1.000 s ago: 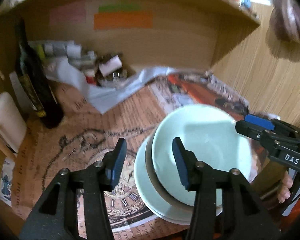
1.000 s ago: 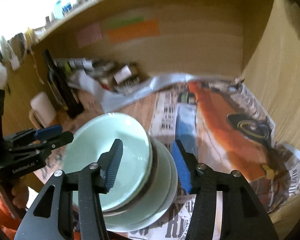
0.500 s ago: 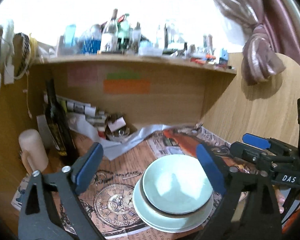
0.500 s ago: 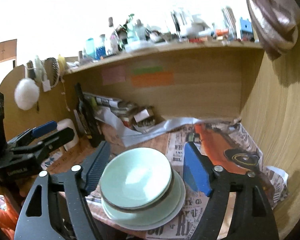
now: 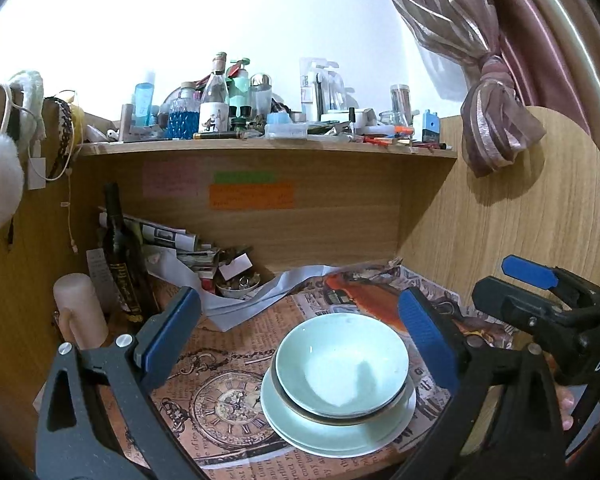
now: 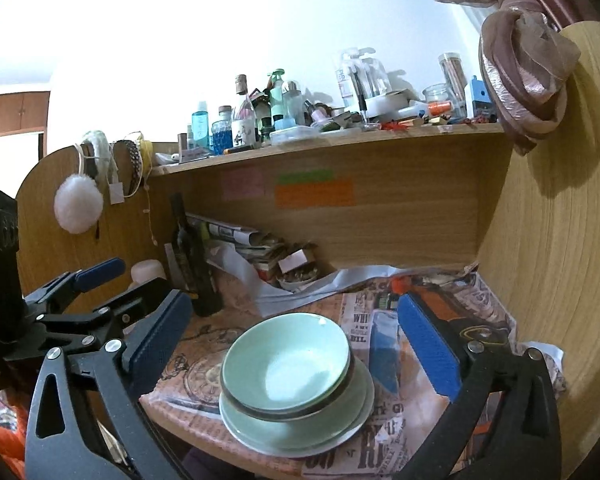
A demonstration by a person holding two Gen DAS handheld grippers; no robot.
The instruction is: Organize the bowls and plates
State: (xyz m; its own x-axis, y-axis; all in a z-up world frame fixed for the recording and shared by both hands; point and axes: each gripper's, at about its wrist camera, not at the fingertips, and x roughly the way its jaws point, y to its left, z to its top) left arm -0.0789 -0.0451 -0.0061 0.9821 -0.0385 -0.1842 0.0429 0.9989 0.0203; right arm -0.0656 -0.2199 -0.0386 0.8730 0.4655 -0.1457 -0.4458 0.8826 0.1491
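The bowl (image 5: 342,364) is pale green and sits upright, nested at the top of a stack of 2 or more plates (image 5: 336,430) of the same colour; the exact count of plates cannot be read. A dark rim line separates the bowl from the plate directly under it. The stack stands near the front edge of the desk (image 6: 172,420), on printed newspaper sheets (image 5: 220,396) that cover the surface.

The left gripper (image 5: 296,332) is wide, its jaws having just been opening, with nothing gripped. The stack appears in the gap between its blue pads (image 5: 170,330), but no pad presses on it. The right gripper (image 6: 294,344) is likewise wide, its jaws having just been opening, and grips nothing. Each gripper is visible at the edge of the other's view, one on either side of the stack.

Behind the stack, at the back left of the desk, a dark bottle (image 5: 122,256) stands upright. A cream mug (image 5: 80,314) stands just beside it, toward the front. To the bottle's right lie rolled papers (image 5: 160,236) and a small dish of clutter (image 5: 236,286). Coloured sticky notes (image 5: 252,196) are fixed to the back panel. The upper shelf (image 5: 260,146) carries bottles and jars. A knotted curtain (image 5: 496,120) hangs at the right.
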